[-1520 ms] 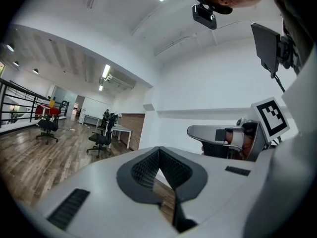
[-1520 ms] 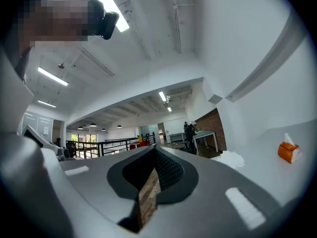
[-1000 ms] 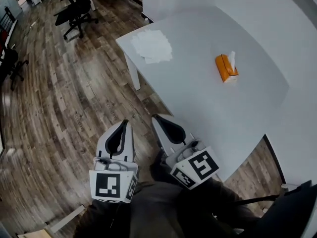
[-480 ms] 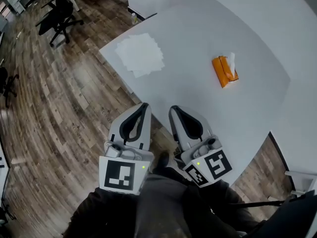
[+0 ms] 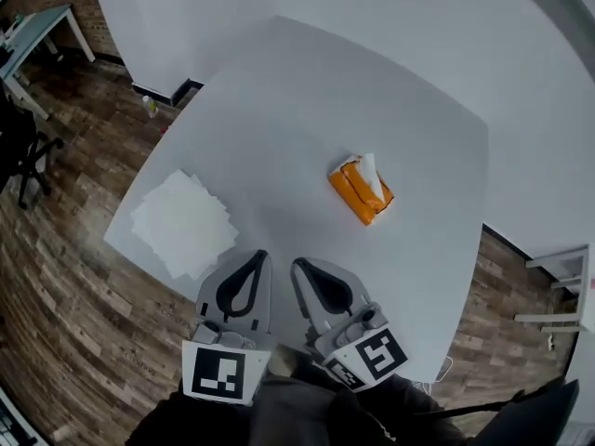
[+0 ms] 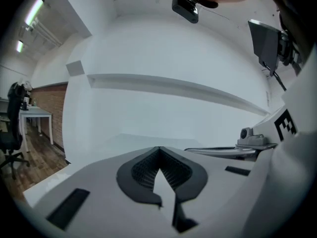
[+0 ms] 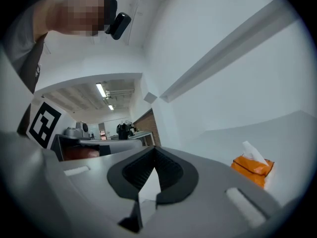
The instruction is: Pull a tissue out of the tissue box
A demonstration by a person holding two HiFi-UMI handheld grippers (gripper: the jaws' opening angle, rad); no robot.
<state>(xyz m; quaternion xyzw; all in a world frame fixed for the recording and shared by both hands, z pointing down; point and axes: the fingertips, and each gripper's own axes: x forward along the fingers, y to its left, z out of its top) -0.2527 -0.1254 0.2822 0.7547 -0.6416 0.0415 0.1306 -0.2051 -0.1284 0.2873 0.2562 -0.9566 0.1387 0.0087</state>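
Step in hand: approach, no contact yet.

Lower left of the head view: a loose pile of white sheets [image 5: 183, 223] lies near the corner of the white table [image 5: 307, 91]. Whether they are tissues or paper can't be settled at this size.

Bottom centre: left gripper [image 5: 259, 255] and right gripper [image 5: 297, 264] sit side by side over the table's near edge. Both have their jaws together with nothing between them, as each gripper's own view confirms (left [image 6: 158, 150], right [image 7: 154, 150]).

Right of centre: the orange tissue box [image 5: 361, 191] lies on the table, well apart from both grippers. A white tissue [image 5: 370, 170] stands up out of its top.

Judgement on the next move: a gripper must open, travel to the box and close on the raised tissue only. The other may need to steady the box, which looks light.

Hard to make out:
- The left gripper view shows no box at all.
- The right gripper view catches the box [image 7: 252, 168] only at its lower right.
- The box's slot is not resolved.
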